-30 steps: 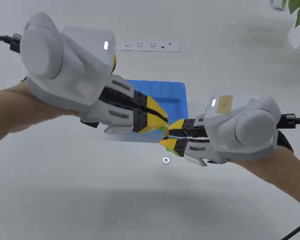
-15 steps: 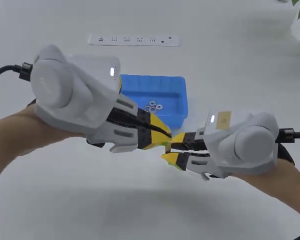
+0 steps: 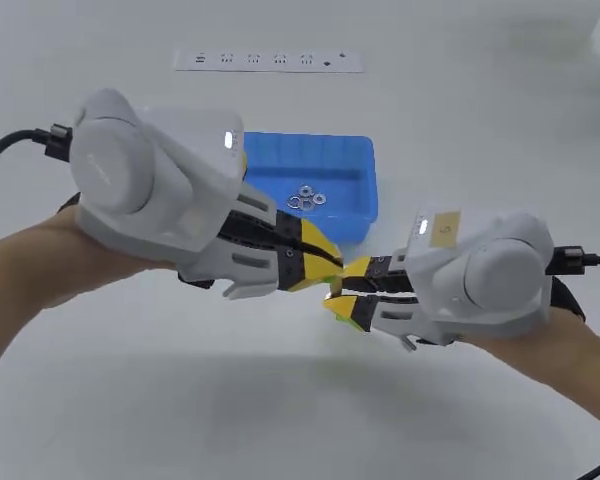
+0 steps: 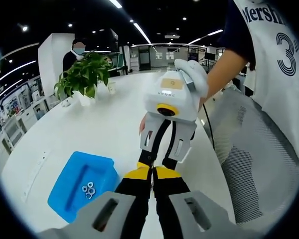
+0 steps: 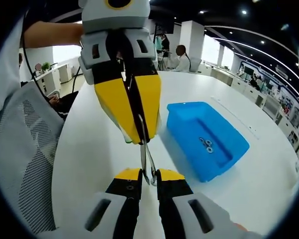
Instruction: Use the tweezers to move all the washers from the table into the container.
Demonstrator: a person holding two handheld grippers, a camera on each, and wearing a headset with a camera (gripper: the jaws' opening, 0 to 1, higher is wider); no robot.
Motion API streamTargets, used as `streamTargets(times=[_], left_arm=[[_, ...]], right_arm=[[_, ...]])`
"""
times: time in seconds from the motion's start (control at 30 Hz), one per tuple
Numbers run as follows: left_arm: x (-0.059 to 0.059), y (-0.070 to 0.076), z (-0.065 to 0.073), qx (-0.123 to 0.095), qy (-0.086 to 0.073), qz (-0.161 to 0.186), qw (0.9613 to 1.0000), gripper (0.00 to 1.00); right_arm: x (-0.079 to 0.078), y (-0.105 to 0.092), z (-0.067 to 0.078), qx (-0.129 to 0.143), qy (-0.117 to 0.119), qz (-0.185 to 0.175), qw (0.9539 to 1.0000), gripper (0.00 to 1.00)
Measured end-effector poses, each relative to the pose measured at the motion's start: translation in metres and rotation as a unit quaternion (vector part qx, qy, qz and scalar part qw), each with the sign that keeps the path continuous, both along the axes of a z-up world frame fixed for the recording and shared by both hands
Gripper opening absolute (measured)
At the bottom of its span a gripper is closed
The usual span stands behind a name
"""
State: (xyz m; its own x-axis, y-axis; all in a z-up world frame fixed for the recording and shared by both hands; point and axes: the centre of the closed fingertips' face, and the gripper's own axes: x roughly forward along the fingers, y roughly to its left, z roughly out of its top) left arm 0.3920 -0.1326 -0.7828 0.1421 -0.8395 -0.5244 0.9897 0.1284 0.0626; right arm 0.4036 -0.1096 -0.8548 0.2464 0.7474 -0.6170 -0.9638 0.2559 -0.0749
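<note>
Tweezers point(image 5: 147, 162) come nearest, one end pinched between the closed jaws of my right gripper point(image 5: 149, 178), the other clamped in the shut yellow jaws of my left gripper point(image 5: 138, 139). The two meet tip to tip above the table point(image 3: 130, 400), which is plain matte white. Just beyond the grippers sits the blue container point(image 3: 355, 160), with a small cluster of washers point(image 3: 306, 200) on its floor (they touch one another). Farther back lies a white power strip point(image 3: 268, 61). The room is an open office with ceiling light strips, a potted plant point(image 4: 84, 74) and a mesh chair point(image 4: 259, 164). My jersey point(image 4: 279, 69) reads "31" under letters beginning "Mersh".
</note>
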Motion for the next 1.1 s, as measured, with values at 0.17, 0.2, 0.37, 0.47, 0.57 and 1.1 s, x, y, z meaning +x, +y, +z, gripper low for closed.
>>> streamTargets(times=[0.17,0.2,0.37,0.47,0.57,1.1], left_arm=[[0.0028,0.0004,0.0003,0.000,-0.002,0.003,1.0000,0.05],[0.0028,0.0006,0.0003,0.001,-0.004,0.002,1.0000,0.05],[0.0020,0.0016,0.0008,0.002,-0.010,0.002,0.9999,0.05],[0.0024,0.0020,0.0011,0.001,-0.011,0.003,0.9999,0.05],[0.0039,0.0026,0.0005,0.002,-0.015,0.005,0.9999,0.05],[0.0009,0.0010,-0.0036,0.000,0.001,-0.004,1.0000,0.06]], right_arm=[[0.0024,0.0004,0.0001,0.000,-0.002,0.000,1.0000,0.13],[0.0024,0.0007,0.0002,-0.001,-0.002,0.001,1.0000,0.13],[0.0019,0.0018,0.0009,0.001,-0.003,0.000,1.0000,0.13],[0.0024,0.0021,0.0015,0.002,-0.003,-0.001,1.0000,0.13],[0.0033,0.0022,0.0009,0.000,-0.004,0.000,1.0000,0.13],[0.0027,0.0019,-0.0019,-0.001,0.006,0.006,1.0000,0.12]])
